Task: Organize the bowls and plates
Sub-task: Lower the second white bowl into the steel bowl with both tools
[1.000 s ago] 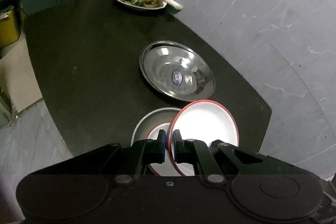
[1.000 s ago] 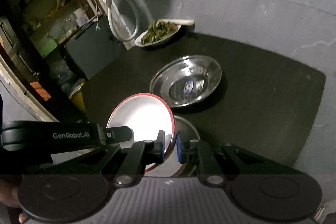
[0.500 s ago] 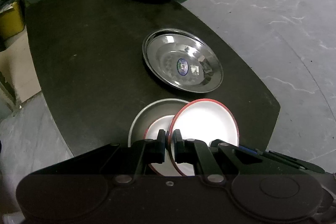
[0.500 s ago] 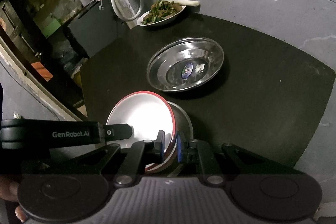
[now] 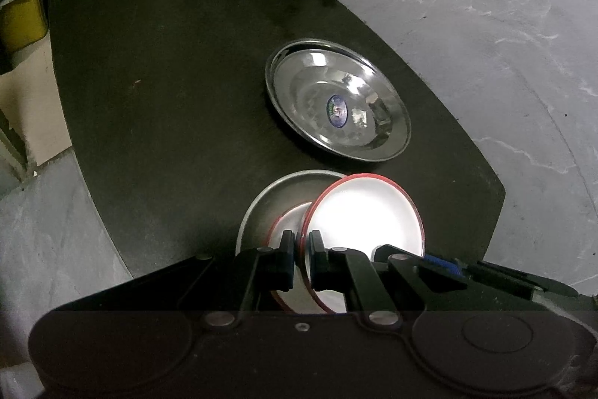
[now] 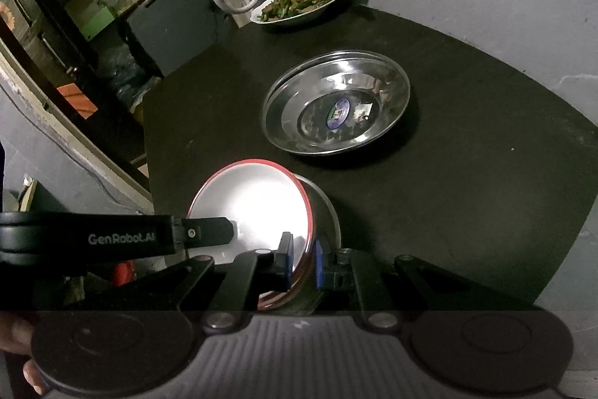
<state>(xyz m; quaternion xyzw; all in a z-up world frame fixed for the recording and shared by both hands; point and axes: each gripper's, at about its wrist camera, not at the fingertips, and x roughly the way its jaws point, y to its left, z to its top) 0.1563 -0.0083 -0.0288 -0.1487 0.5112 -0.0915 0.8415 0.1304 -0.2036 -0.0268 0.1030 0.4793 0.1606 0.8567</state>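
The red-rimmed white plate [image 5: 364, 215] is held tilted above the near end of the black table [image 5: 168, 100], its white face turned up and its low edge down inside a small steel bowl [image 5: 269, 200]. Being round, it shows no long axis; its tilt runs from the bowl up toward the table's right edge in the left wrist view. It is plain glossy white with a thin red band round the lip, and a second red-rimmed plate [image 5: 286, 219] lies beneath it in the bowl.

Largest on the table is the wide steel dish [image 6: 336, 103], lying flat near the middle, beyond the bowl, with a small blue oval sticker in its centre; its print is too small to read. At the far edge sits a white oval plate of green vegetables [image 6: 297, 2].

The left gripper [image 5: 301, 260] is pinched narrow on the plate's left rim. The right gripper [image 6: 301, 258] is likewise clamped on the opposite rim. The left gripper's side arm, seen from the right wrist, reads "GenRobot.AI".
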